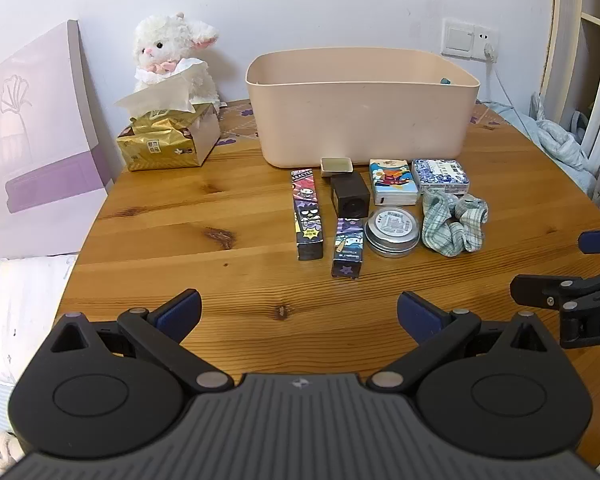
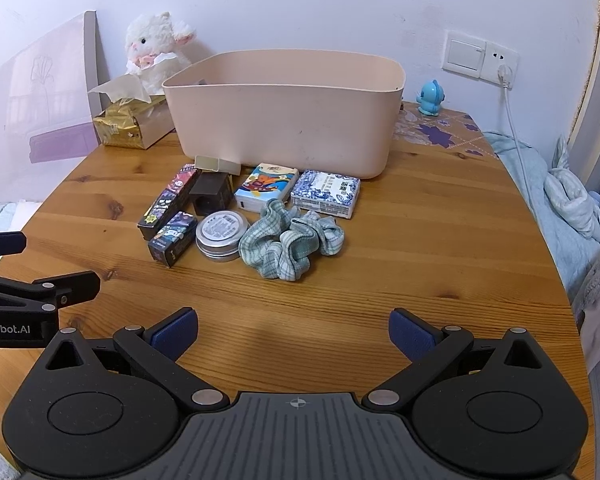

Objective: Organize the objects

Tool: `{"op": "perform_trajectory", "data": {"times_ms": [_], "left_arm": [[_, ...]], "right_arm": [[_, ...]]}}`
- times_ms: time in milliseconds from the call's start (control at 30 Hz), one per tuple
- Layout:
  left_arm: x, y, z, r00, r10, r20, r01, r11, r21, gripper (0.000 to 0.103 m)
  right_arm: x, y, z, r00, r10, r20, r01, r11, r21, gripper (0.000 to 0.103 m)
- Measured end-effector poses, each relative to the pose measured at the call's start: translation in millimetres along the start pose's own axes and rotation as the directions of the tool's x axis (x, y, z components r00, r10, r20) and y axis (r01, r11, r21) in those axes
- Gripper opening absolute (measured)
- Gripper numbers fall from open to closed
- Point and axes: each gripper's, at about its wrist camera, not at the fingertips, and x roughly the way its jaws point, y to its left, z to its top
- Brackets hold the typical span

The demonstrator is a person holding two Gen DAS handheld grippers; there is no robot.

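Note:
A pink plastic bin (image 1: pixel 360 120) (image 2: pixel 284 120) stands at the back of the round wooden table (image 1: pixel 180 216) (image 2: pixel 440 240). In front of it lie a long cartoon box (image 1: pixel 307 212) (image 2: pixel 170 200), a short cartoon box (image 1: pixel 348 246) (image 2: pixel 172 236), a dark brown box (image 1: pixel 350 198) (image 2: pixel 212 196), a round tin (image 1: pixel 392 230) (image 2: pixel 221 234), two tissue packs (image 1: pixel 392 182) (image 2: pixel 326 192) and a checked cloth scrunchie (image 1: pixel 454 220) (image 2: pixel 290 240). My left gripper (image 1: pixel 299 312) and right gripper (image 2: pixel 293 330) hover open near the table's front, well short of the objects, nothing between their fingers.
A gold tissue box (image 1: pixel 168 140) (image 2: pixel 130 126) and a white plush lamb (image 1: pixel 172 52) (image 2: pixel 152 48) sit at the back left. A small blue figurine (image 2: pixel 430 98) stands right of the bin near a wall socket (image 2: pixel 500 62). Bedding (image 2: pixel 560 200) lies off the table's right edge.

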Motion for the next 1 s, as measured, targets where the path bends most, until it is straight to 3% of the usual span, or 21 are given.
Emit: {"op": "perform_trajectory", "data": {"times_ms": [1000], "left_arm": [[3.4, -0.1, 5.6, 1.0, -0.01, 0.003, 0.01, 1.0, -0.006, 0.103]], "right_arm": [[2.2, -5.4, 6.4, 1.0, -0.012, 0.005, 0.012, 1.0, 0.003, 0.103]]}}
